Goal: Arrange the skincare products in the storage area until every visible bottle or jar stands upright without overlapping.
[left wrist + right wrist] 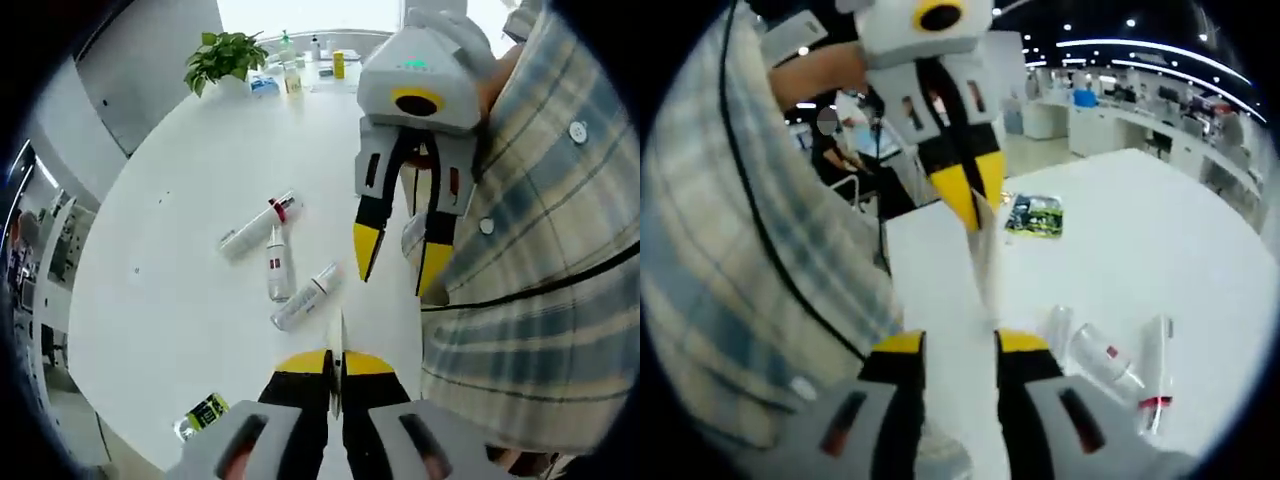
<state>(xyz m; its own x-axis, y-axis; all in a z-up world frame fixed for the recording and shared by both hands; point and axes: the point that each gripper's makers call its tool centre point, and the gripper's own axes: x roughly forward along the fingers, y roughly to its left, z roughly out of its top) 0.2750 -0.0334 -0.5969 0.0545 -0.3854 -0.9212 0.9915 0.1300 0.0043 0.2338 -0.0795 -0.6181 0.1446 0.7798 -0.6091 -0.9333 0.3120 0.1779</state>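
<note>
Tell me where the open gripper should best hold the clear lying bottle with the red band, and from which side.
Probably across the middle of the clear plastic bottle with the red band, coming from above. It lies flat on the white table, apart from the other two tubes, so its round sides are free for the right gripper fingers.

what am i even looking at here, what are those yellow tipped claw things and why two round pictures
A person in a checked shirt holds a grasping tool in each hand. Each tool carries a fisheye camera looking along its own jaws, hence two round pictures. In the left gripper view, the left tool rises from the bottom, shut on a thin white item I cannot identify. The right tool, open, enters from the right. The right gripper view shows the reverse. On the white table, three skincare bottles lie on their sides, with a dark green packet nearby and a potted plant far off.
</note>
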